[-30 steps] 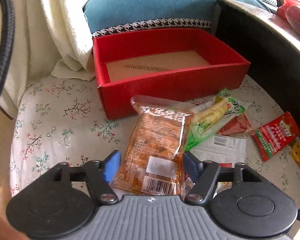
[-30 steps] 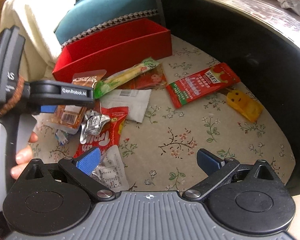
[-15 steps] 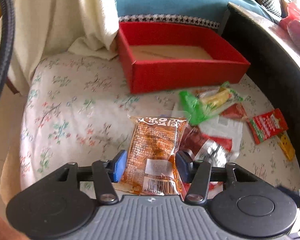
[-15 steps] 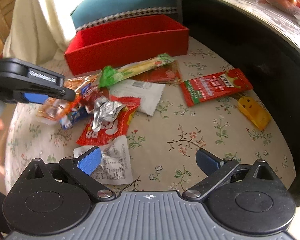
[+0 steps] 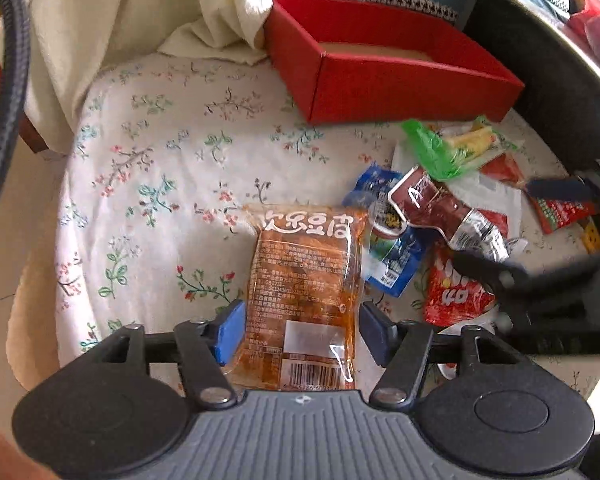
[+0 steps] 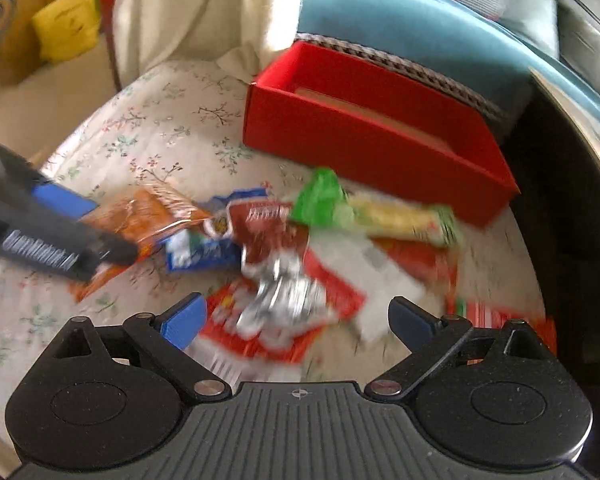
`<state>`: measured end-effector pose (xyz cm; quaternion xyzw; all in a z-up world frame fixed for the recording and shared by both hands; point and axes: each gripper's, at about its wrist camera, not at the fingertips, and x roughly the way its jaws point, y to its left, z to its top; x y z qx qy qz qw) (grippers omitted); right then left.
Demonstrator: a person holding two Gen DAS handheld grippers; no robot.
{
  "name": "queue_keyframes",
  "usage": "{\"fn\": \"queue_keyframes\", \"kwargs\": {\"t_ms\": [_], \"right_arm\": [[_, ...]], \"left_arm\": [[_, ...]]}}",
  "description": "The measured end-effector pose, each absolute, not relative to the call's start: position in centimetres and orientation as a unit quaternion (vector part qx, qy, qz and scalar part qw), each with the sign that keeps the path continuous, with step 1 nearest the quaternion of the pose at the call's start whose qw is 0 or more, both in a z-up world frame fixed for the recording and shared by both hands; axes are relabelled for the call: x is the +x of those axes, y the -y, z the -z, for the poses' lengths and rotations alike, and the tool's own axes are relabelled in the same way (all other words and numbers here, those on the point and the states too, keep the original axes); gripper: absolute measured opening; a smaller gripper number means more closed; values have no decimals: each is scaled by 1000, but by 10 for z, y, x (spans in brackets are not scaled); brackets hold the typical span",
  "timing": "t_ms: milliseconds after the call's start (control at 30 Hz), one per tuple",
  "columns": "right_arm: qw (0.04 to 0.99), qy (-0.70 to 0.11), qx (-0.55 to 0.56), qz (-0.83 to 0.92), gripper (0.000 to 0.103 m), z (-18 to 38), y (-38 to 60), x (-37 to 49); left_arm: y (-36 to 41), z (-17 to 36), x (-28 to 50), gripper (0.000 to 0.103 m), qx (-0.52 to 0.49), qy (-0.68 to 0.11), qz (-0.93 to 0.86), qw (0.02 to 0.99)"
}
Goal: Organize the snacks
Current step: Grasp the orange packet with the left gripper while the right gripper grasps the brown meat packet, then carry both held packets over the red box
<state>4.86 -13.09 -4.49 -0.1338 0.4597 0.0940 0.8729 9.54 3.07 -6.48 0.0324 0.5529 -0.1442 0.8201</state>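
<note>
Floral cushion (image 5: pixel 148 168) bare on its left half. Red box (image 5: pixel 384 84) at back edge. Orange snack pack (image 5: pixel 304 280) lies between left hand-held gripper (image 5: pixel 300 330) pads, just reopened; right hand-held gripper (image 6: pixel 298 318) wide open over pile.

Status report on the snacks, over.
Left gripper just opening, orange packet between jaws, not gripped. Right gripper wide, closing slightly, empty, above snack pile. Path to red box open.
</note>
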Motion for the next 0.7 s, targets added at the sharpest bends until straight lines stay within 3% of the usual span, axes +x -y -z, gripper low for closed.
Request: {"fn": "queue_keyframes", "kwargs": {"t_ms": [167,300,433,600,700], "right_arm": [[858,-481,-134,-121,95,58,124,87],[840,-516,-111,-126,87,80,123,105],[837,-524,-96,-127,87,82,128,108],[828,-528,-131,-134,95,88,122,101],[827,-534,-124,-128,87,83,126,100]], "left_arm": [[-22,73,98,77,70,-543,135,826],[-24,83,104,78,78,-555,134,817],[-27,83,105,65,78,-551,126,821],[-29,81,104,57,71,-552,122,822],[-29,80,105,54,63,-553,120,822]]}}
